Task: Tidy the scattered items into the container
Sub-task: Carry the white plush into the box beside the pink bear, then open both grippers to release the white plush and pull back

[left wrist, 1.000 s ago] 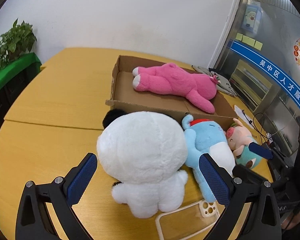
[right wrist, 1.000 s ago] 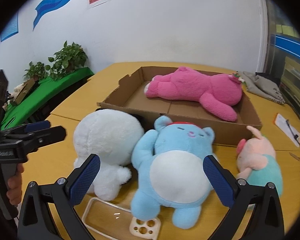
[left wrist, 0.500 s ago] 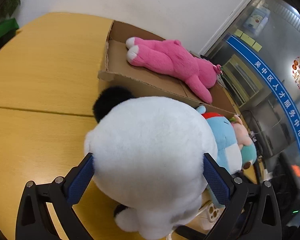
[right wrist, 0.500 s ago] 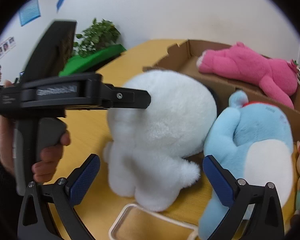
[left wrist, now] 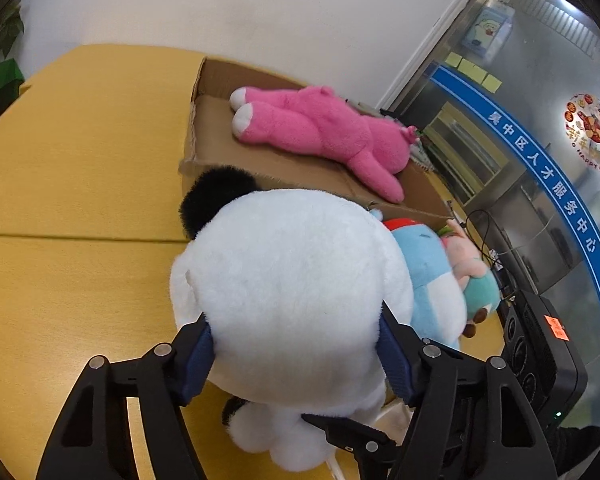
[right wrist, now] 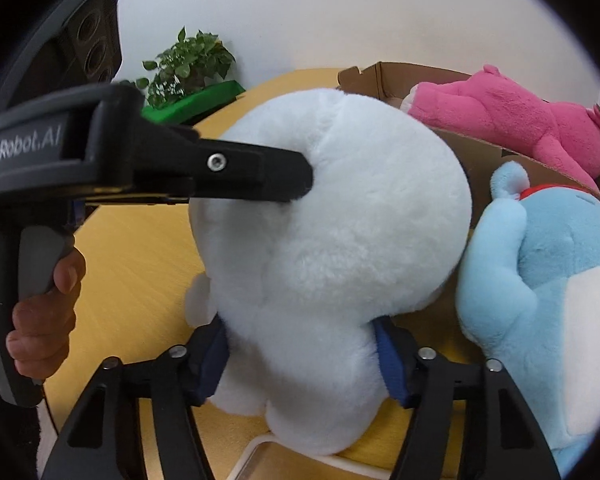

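Note:
A big white plush toy (left wrist: 296, 280) with a black ear stands on the yellow table in front of the cardboard box (left wrist: 220, 80). My left gripper (left wrist: 296, 356) is shut on its round head. My right gripper (right wrist: 300, 360) is shut on its lower body (right wrist: 324, 248). The left gripper also shows in the right wrist view (right wrist: 236, 172), pressed into the head from the left. A pink plush (left wrist: 320, 132) lies in the box. A blue plush (right wrist: 548, 288) and a pink-and-teal plush (left wrist: 472, 276) lie to the right.
A clear phone case (right wrist: 260, 460) lies on the table under the white plush. The yellow table (left wrist: 68, 200) stretches to the left. A potted plant (right wrist: 188, 64) on a green stand is at the far left. Cables and black gear (left wrist: 540, 344) sit at the right.
Both grippers moved in on the white plush and closed on it: the left on its head, the right on its lower body. The plush now fills both views.

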`<state>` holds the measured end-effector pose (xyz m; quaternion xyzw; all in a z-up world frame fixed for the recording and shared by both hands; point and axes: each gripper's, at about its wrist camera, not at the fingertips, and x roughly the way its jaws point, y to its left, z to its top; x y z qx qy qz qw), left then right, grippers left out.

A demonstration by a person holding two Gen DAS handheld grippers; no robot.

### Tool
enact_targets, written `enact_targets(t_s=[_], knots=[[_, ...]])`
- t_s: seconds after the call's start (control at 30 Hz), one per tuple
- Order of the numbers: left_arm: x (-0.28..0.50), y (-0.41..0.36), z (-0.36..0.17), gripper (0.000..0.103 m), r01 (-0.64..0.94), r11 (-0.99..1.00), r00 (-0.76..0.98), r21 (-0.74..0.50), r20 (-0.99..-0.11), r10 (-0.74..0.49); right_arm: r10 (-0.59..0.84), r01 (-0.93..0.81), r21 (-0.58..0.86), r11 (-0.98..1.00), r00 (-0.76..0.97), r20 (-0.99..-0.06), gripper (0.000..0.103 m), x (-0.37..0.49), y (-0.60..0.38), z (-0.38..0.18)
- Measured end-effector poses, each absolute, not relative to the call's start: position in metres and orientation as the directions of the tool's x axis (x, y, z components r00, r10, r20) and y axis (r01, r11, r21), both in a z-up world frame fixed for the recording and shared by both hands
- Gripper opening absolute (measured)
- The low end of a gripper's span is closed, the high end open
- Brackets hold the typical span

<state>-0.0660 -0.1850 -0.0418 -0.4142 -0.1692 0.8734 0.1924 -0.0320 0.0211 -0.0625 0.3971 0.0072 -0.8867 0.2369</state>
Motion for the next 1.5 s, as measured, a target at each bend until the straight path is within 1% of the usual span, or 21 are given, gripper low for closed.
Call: enact_targets(t_s=[0.07,0.2,0.3,0.4,0.5,0.6,0.67,0.77,0.8,0.9,0.97,1.03,1.13,1.23,1.33,1.37,1.4,1.43,1.47,1.5], knots=[[-0.063,-0.182,-0.02,0.074,-0.221,-0.871,-0.614,-0.439,-0.631,0.474,-0.42,0.433,0.164,-0.886,-0.602,-0.679,0.06,-0.022,0.022,-0.049],[-0.073,-0.176,0.034,0.074,-0.293,-0.877,-0.673,-0.381,-0.57,0.472,-0.449,0.433,0.188,-0.882,-0.65,-0.613,0.06,-0.02,0.031,-0.007],[-0.107,-0.175,0.067,0.074,-0.347,-0.871,-0.69,-0.348,-0.534,0.489,-0.442,0.425,0.169,-0.889,-0.7,-0.561,0.06,-0.037,0.038,0.032],[-0.16,-0.179,0.076,0.074,-0.358,-0.864,-0.686,-0.353,-0.529,0.5,-0.425,0.408,0.16,-0.899,-0.72,-0.549,0.06,-0.069,0.044,0.053],[-0.214,-0.184,0.073,0.074,-0.362,-0.853,-0.66,-0.377,-0.542,0.52,-0.412,0.382,0.177,-0.907,-0.718,-0.561,0.06,-0.113,0.051,0.062],[-0.264,-0.186,0.053,0.074,-0.342,-0.852,-0.632,-0.395,-0.574,0.52,-0.39,0.346,0.192,-0.918,-0.708,-0.588,0.06,-0.16,0.053,0.053],[-0.288,-0.185,0.033,0.074,-0.315,-0.858,-0.611,-0.406,-0.605,0.51,-0.368,0.317,0.197,-0.928,-0.689,-0.625,0.059,-0.194,0.052,0.038],[-0.323,-0.19,-0.009,0.074,-0.258,-0.875,-0.559,-0.41,-0.675,0.481,-0.349,0.274,0.223,-0.936,-0.628,-0.695,0.058,-0.237,0.052,0.005],[-0.331,-0.193,-0.024,0.076,-0.241,-0.878,-0.54,-0.413,-0.695,0.475,-0.355,0.265,0.241,-0.934,-0.598,-0.718,0.057,-0.245,0.048,-0.007],[-0.327,-0.199,-0.037,0.079,-0.255,-0.88,-0.524,-0.402,-0.707,0.475,-0.364,0.252,0.268,-0.93,-0.534,-0.763,0.057,-0.256,0.038,-0.031],[-0.32,-0.2,-0.043,0.08,-0.26,-0.894,-0.516,-0.365,-0.73,0.448,-0.382,0.252,0.291,-0.923,-0.498,-0.778,0.056,-0.258,0.035,-0.038],[-0.312,-0.205,-0.048,0.082,-0.242,-0.898,-0.513,-0.367,-0.738,0.44,-0.39,0.251,0.303,-0.919,-0.472,-0.791,0.055,-0.256,0.031,-0.046],[-0.303,-0.207,-0.048,0.084,-0.227,-0.891,-0.52,-0.393,-0.725,0.452,-0.359,0.266,0.257,-0.929,-0.482,-0.799,0.056,-0.251,0.023,-0.048],[-0.29,-0.209,-0.04,0.084,-0.186,-0.903,-0.545,-0.387,-0.724,0.423,-0.346,0.264,0.242,-0.934,-0.49,-0.8,0.062,-0.236,0.02,-0.043],[-0.264,-0.209,-0.013,0.085,-0.155,-0.941,-0.631,-0.301,-0.703,0.329,-0.34,0.26,0.233,-0.937,-0.523,-0.781,0.081,-0.23,0.034,-0.029],[-0.25,-0.209,-0.001,0.085,-0.142,-0.948,-0.662,-0.283,-0.685,0.304,-0.312,0.255,0.198,-0.946,-0.558,-0.769,0.081,-0.221,0.04,-0.02],[-0.237,-0.207,0.009,0.089,-0.14,-0.952,-0.687,-0.273,-0.666,0.292,-0.287,0.251,0.166,-0.953,-0.587,-0.757,0.081,-0.214,0.044,-0.011],[-0.225,-0.205,0.018,0.098,-0.147,-0.954,-0.707,-0.263,-0.646,0.287,-0.264,0.248,0.136,-0.959,-0.614,-0.744,0.081,-0.202,0.05,-0.004],[-0.209,-0.202,0.027,0.103,-0.155,-0.956,-0.73,-0.249,-0.623,0.281,-0.246,0.242,0.114,-0.964,-0.638,-0.729,0.082,-0.19,0.057,0.003],[-0.191,-0.196,0.037,0.103,-0.158,-0.961,-0.755,-0.229,-0.599,0.267,-0.226,0.232,0.09,-0.969,-0.667,-0.71,0.083,-0.173,0.066,0.012]])
